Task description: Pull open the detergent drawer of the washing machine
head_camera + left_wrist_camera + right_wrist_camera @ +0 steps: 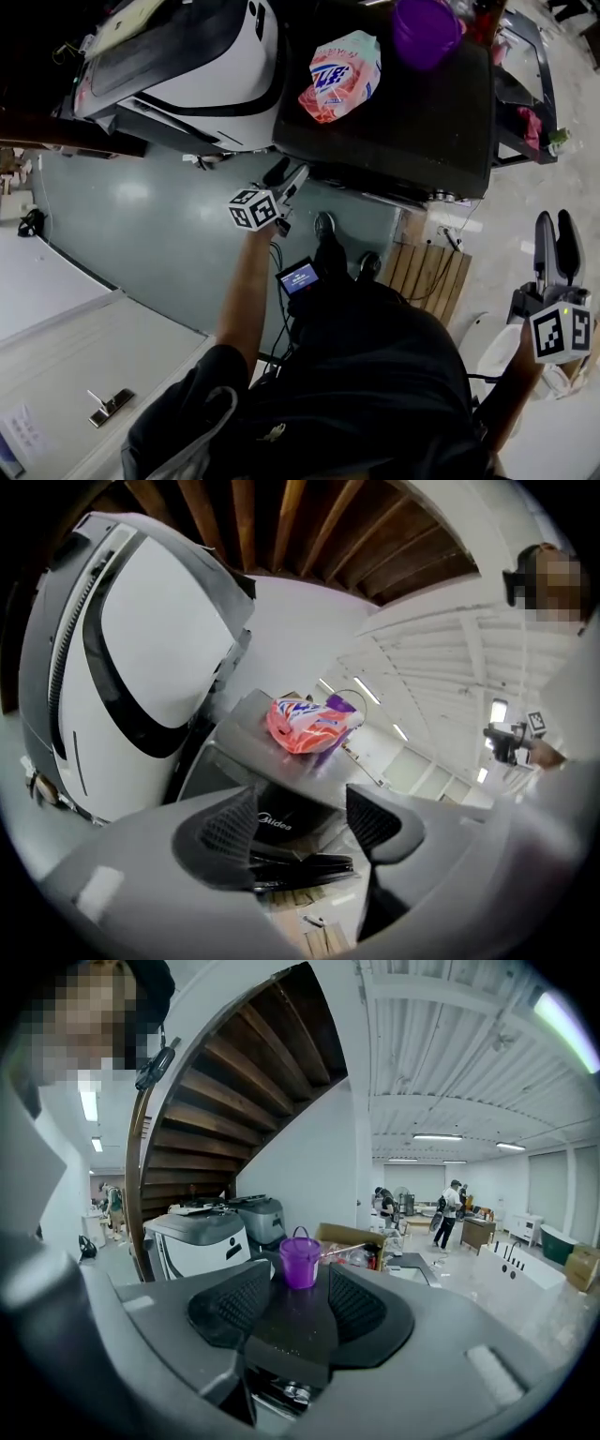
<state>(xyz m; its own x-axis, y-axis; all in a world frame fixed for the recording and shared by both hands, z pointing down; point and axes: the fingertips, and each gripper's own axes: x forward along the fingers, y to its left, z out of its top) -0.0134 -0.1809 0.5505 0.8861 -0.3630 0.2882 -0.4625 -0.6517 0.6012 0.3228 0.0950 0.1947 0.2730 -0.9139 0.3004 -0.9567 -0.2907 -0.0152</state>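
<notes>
The black washing machine (pixel 403 112) stands at the top middle of the head view, seen from above. My left gripper (pixel 289 176) is just in front of its front left corner. In the left gripper view the left gripper (pixel 302 822) is open, with nothing between its jaws, and beyond the gap lies the machine's dark front panel (pixel 281 808) with a white logo. I cannot make out the detergent drawer as a separate part. My right gripper (pixel 556 239) hangs far to the right, away from the machine. The right gripper (pixel 300 1307) stands open and empty.
A pink and white detergent bag (pixel 342 75) and a purple bucket (pixel 427 30) sit on the machine's top. A white appliance (pixel 187 56) stands close at its left. A wooden pallet (pixel 431 267) lies on the floor below the machine. People move about in the far room.
</notes>
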